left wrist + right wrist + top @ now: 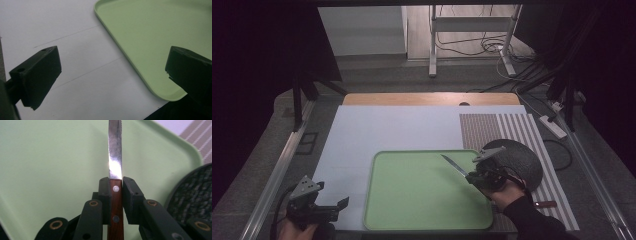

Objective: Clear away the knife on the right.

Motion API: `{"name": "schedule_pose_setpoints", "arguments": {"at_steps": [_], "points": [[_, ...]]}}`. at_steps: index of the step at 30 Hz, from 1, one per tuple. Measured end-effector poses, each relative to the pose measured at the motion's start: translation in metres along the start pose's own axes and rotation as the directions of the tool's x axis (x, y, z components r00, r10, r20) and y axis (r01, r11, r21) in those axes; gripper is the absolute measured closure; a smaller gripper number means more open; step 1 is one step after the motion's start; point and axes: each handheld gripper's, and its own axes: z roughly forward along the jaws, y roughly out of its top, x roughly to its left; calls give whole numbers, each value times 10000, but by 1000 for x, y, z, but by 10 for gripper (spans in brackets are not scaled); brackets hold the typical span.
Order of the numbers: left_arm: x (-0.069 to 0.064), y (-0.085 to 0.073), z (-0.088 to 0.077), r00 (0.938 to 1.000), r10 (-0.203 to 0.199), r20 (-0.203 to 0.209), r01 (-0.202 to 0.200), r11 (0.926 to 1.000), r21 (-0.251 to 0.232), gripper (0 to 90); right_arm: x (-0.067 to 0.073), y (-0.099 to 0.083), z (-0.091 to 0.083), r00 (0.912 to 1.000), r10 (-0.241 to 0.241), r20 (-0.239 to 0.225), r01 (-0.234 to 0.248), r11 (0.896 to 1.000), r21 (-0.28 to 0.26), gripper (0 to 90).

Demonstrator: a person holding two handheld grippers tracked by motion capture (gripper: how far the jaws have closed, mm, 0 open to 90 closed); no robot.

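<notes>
Here the right tool (115, 185) grips a knife (115, 157) above the green tray (412, 200).
Its wooden handle sits clamped between the jaws, the blade tip cut off in the right gripper view; the left tool (112, 75) gapes wide, holding nothing, over the white bench (50, 25).

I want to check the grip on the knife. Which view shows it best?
The right gripper view: the knife stands close up, its wooden handle clamped between the right gripper jaws. The high view shows it small, blade over the green tray.
</notes>
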Motion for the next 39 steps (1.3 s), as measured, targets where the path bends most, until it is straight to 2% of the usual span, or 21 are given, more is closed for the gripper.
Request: {"name": "schedule_pose_setpoints", "arguments": {"at_steps": [4, 5, 8, 13, 20, 25, 30, 32, 35, 37, 39], "points": [[0, 0, 0, 10000, -1, 2, 1, 10000, 1, 11, 9, -1, -1, 9999, -88, -84, 87, 9999, -86, 775], [0, 0, 0, 10000, -1, 0, 1, 10000, 0, 10, 15, 0, -4, 9997, -161, -172, 156, 9996, -255, 775], [0, 0, 0, 10000, 31, -19, -31, 10000, 12, 11, 17, 0, -4, 9998, -153, -146, 149, 9994, -297, 774], [0, 0, 0, 10000, 41, -20, -41, 10000, 26, 11, 12, -3, 8, 10000, 7, -67, -7, 10000, -20, 774], [-1, 0, 0, 10000, 73, -27, -73, 10000, 19, 11, 8, -6, 27, 9999, -67, 120, 61, 9988, 478, 773], [-1, 0, 0, 10000, 82, -26, -82, 10000, 26, 11, 7, -8, 36, 9995, -197, 256, 172, 9952, 960, 772], [-1, 0, 0, 10000, 79, -26, -79, 10000, 23, 11, 9, -9, 39, 9991, -374, 190, 348, 9920, 1211, 765], [-1, 0, 0, 10000, 85, -33, -84, 10000, 34, 11, 8, -8, 38, 9994, -320, 101, 305, 9922, 1208, 711], [-1, 0, 0, 10000, 81, -32, -81, 10000, 42, 11, 6, -5, 30, 9998, -212, -4, 212, 9964, 823, 640], [-1, 0, 0, 10000, 79, -32, -79, 10000, 46, 11, 4, -1, 24, 9993, -342, -132, 349, 9977, 574, 666], [0, 0, 0, 10000, 80, -31, -80, 10000, 45, 11, 3, 3, 20, 9978, -558, -352, 573, 9975, 415, 797]]}}
